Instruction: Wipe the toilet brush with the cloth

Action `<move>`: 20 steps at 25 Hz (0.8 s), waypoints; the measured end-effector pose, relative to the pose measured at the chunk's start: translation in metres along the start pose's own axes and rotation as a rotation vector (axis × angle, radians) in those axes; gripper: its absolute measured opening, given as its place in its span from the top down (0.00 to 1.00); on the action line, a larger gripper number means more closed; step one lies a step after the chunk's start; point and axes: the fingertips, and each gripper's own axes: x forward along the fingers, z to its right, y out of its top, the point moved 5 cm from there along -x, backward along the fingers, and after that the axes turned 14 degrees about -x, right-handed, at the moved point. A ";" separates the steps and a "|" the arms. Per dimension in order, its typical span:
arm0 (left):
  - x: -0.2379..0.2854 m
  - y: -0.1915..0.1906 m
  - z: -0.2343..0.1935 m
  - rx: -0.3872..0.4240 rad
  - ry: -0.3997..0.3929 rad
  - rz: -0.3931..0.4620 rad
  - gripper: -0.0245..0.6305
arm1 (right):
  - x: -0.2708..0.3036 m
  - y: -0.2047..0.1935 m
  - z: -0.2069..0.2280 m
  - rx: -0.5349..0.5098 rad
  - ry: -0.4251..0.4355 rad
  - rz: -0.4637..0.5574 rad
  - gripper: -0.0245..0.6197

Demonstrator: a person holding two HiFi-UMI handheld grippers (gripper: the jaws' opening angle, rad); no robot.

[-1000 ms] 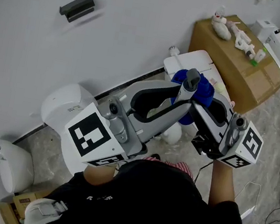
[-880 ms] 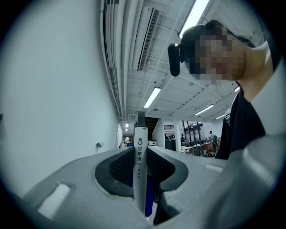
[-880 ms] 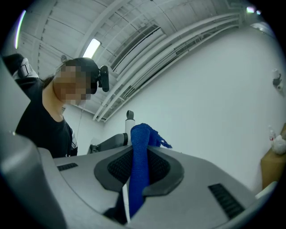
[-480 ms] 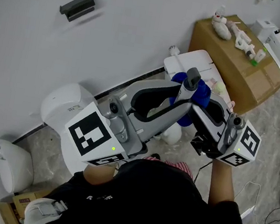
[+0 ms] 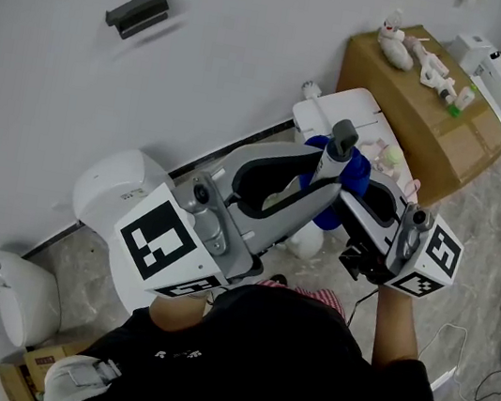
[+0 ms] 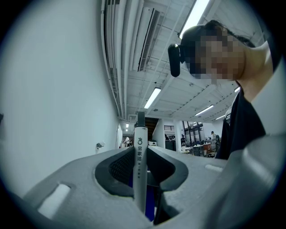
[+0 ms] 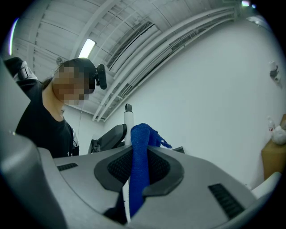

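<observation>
White wall behind; at frame centre the left gripper (image 5: 324, 175) clamps the white-handled toilet brush (image 5: 340, 146) and the right gripper (image 5: 354, 195) clamps the blue cloth (image 5: 358, 171) just beside the handle. Wiping seems in hand; the next move calls for sliding the cloth along the handle.

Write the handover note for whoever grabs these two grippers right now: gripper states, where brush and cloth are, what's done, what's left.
Left gripper: shut on the toilet brush by its handle, which stands roughly upright between the jaws.
Right gripper: shut on the blue cloth, a fold sticking up past the jaws.
Where: both are held up in front of the person; the cloth is bunched against the handle just below its dark top. The brush head is hidden.
Done: both things gripped, cloth at the handle.
Left: wipe along the brush; how much is already wiped cannot be told.
</observation>
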 end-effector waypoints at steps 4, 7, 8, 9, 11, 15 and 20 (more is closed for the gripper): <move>0.000 0.000 0.000 0.001 0.001 0.002 0.82 | -0.001 -0.003 0.000 0.007 0.000 -0.002 0.86; 0.000 0.000 0.000 0.000 0.003 0.001 0.82 | -0.002 -0.006 0.000 0.016 -0.001 -0.007 0.86; 0.000 0.000 0.000 0.000 0.004 0.001 0.82 | -0.002 -0.008 0.000 0.020 -0.001 -0.009 0.86; 0.000 0.000 0.000 0.000 0.005 0.001 0.82 | -0.003 -0.009 0.000 0.025 -0.002 -0.011 0.86; 0.001 0.000 0.000 0.000 0.005 -0.001 0.82 | -0.004 -0.011 0.000 0.034 -0.004 -0.012 0.86; 0.001 0.000 -0.001 0.001 0.008 -0.002 0.82 | -0.005 -0.015 0.000 0.046 -0.005 -0.015 0.86; 0.001 0.000 -0.001 0.001 0.009 -0.001 0.82 | -0.005 -0.018 0.000 0.055 -0.006 -0.014 0.86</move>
